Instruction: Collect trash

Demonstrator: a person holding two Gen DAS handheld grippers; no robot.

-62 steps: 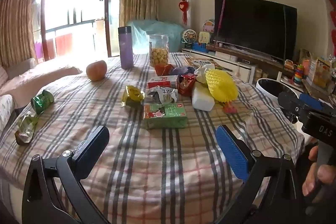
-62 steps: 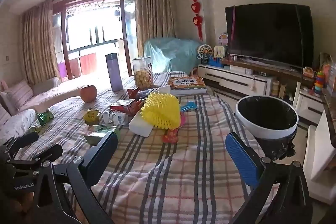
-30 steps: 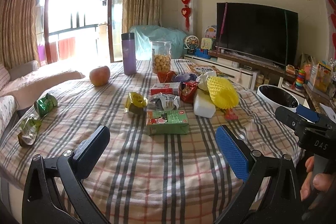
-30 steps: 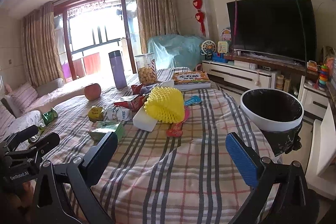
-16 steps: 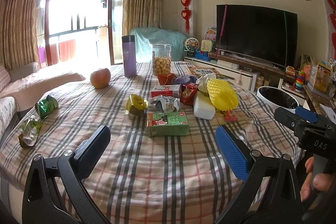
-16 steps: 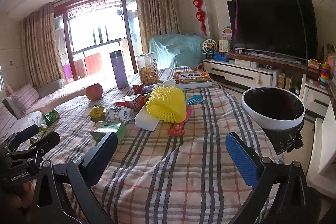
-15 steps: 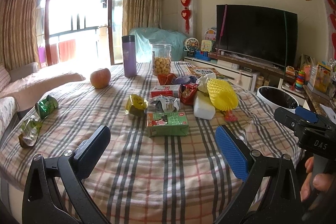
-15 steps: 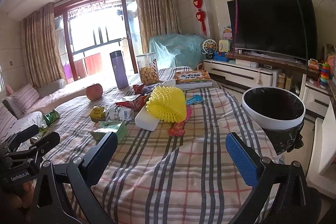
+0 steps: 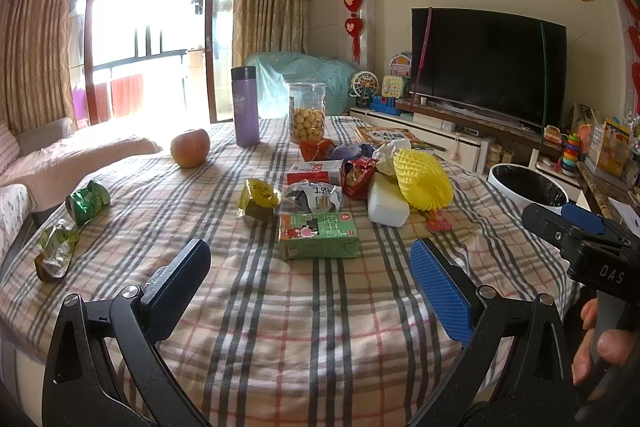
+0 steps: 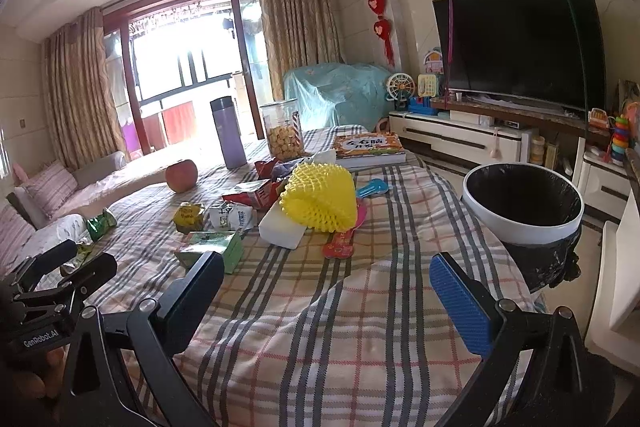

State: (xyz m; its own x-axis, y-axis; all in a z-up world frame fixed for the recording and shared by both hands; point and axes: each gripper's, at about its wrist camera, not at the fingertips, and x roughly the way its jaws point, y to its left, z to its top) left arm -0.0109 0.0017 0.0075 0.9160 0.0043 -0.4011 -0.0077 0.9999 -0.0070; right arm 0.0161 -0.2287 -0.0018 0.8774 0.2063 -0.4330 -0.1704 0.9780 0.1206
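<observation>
Trash lies in a cluster mid-table: a green drink carton, a yellow wrapper, a crumpled white wrapper, a red snack bag, a yellow foam fruit net on a white foam block. Two green wrappers lie at the table's left edge. A white bin with a black liner stands right of the table. My left gripper is open, empty, just short of the carton. My right gripper is open over bare cloth.
An apple, a purple flask, a jar of biscuits and a book stand at the table's far side. A TV on a low cabinet lines the right wall. A sofa sits left.
Both views have shifted slightly: the camera pitch rose over the two seconds and the items sit a little lower and nearer. Both grippers stay open and empty.
</observation>
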